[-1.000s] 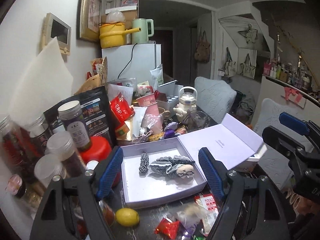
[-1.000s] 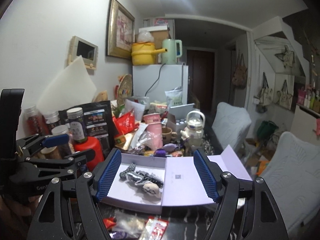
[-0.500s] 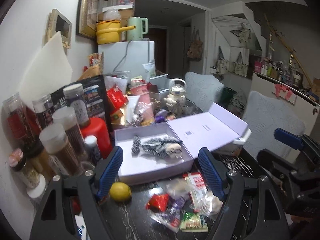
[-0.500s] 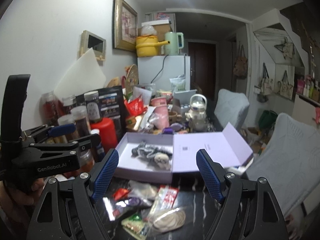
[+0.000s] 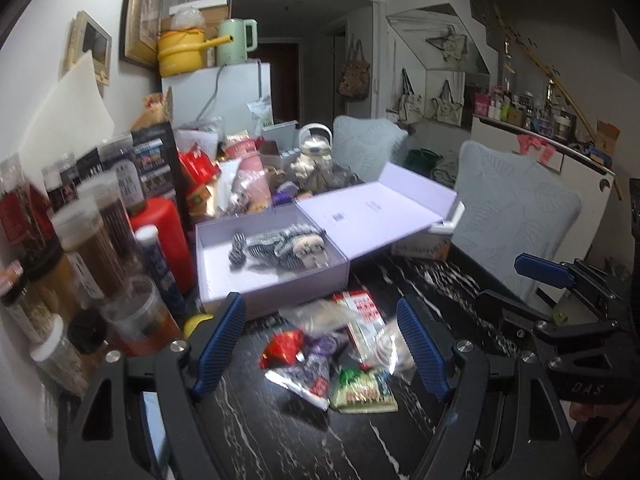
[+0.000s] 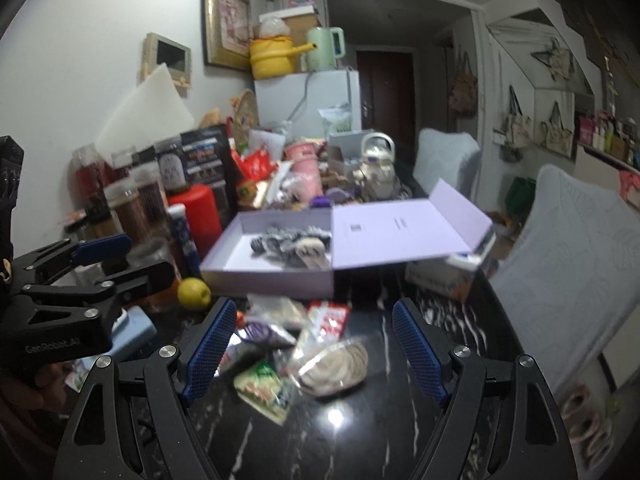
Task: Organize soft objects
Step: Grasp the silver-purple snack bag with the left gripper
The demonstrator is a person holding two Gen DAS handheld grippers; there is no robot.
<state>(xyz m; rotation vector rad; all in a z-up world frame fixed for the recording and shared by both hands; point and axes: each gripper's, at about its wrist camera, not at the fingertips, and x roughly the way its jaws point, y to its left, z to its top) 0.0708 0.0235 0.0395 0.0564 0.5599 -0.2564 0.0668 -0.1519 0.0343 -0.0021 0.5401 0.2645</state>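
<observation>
Left wrist view is showing the left tool (image 5: 320,344) hanging released, its blue pads spread wide with nothing between them, above a heap of snack packets (image 5: 340,356) on the dark marbled surface (image 5: 420,280). The right tool (image 6: 312,348) is likewise standing released and empty over the same packets. Beyond them, the lilac box (image 5: 280,284) is sitting with its lid (image 5: 376,212) flung open to the right, and the striped soft doll (image 5: 280,246) is lying on its side inside the box, head toward the lid hinge. Judging by that, one soft object is already stowed; closing the lid appears to be what is remaining, though whether more soft things are waiting among the clutter is hard to say. Blur is smearing both views, so the doll's face and the packet labels are barely reading. Jars (image 5: 92,232) at the left are hiding the surface behind them, and a yellow lemon (image 6: 194,294) is sitting near the box's front corner, mostly covered by a pad in the left wrist view.
</observation>
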